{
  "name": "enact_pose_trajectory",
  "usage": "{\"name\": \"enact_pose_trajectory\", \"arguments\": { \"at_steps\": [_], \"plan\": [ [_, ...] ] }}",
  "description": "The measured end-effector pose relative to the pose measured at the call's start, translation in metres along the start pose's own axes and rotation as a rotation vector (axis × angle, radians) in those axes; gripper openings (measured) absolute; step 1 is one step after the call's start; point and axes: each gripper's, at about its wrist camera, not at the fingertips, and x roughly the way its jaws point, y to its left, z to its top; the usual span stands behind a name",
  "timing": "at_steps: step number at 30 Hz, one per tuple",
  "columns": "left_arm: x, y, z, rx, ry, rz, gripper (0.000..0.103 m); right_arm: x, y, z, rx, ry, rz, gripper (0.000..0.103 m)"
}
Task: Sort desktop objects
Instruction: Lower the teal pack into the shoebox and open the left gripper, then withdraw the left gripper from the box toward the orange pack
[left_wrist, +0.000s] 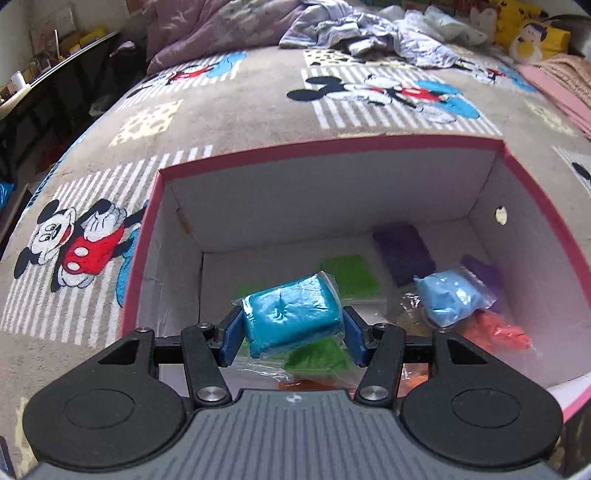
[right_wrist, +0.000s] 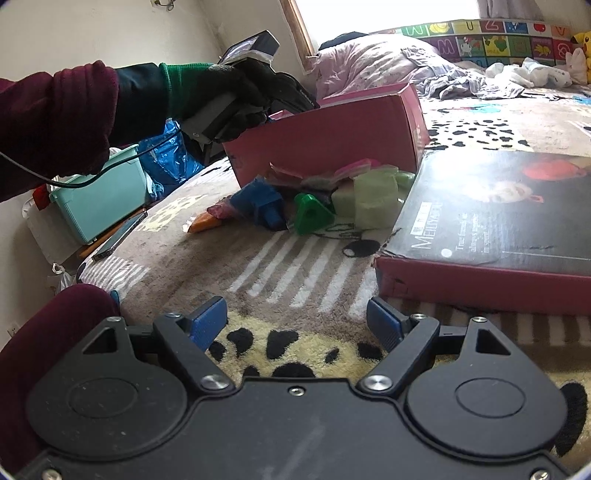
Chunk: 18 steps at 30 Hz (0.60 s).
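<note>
My left gripper (left_wrist: 291, 330) is shut on a bag of teal-blue clay (left_wrist: 291, 317), held above the open pink box (left_wrist: 332, 146). On the box floor lie a light blue bag (left_wrist: 448, 297), purple bags (left_wrist: 402, 251), green bags (left_wrist: 347, 273) and a red-orange bag (left_wrist: 498, 332). In the right wrist view my right gripper (right_wrist: 297, 325) stands open low over the blanket, nothing between its fingers. Ahead of it lies a pile beside the pink box (right_wrist: 332, 136): a blue piece (right_wrist: 262, 205), a green triangle (right_wrist: 312, 214), pale green bags (right_wrist: 373, 199) and an orange bag (right_wrist: 205, 223).
A gloved hand (right_wrist: 236, 96) holds the left gripper over the box. The box lid (right_wrist: 491, 229) lies flat at the right. A teal bin (right_wrist: 103, 195) and a phone (right_wrist: 118, 236) sit off the blanket's left edge. Bedding and plush toys (left_wrist: 528, 29) lie at the back.
</note>
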Motion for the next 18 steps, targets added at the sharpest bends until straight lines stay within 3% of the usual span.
{"name": "enact_pose_trajectory", "arguments": {
  "at_steps": [7,18],
  "plan": [
    [0.000,0.000,0.004,-0.008,0.028,0.003,0.065,0.003,-0.002,0.000,0.009,0.011,-0.002,0.083],
    [-0.035,-0.002,-0.004,0.015,-0.058,0.047,0.068,0.003,-0.001,-0.001,-0.002,0.014,-0.014,0.083]
  ]
}}
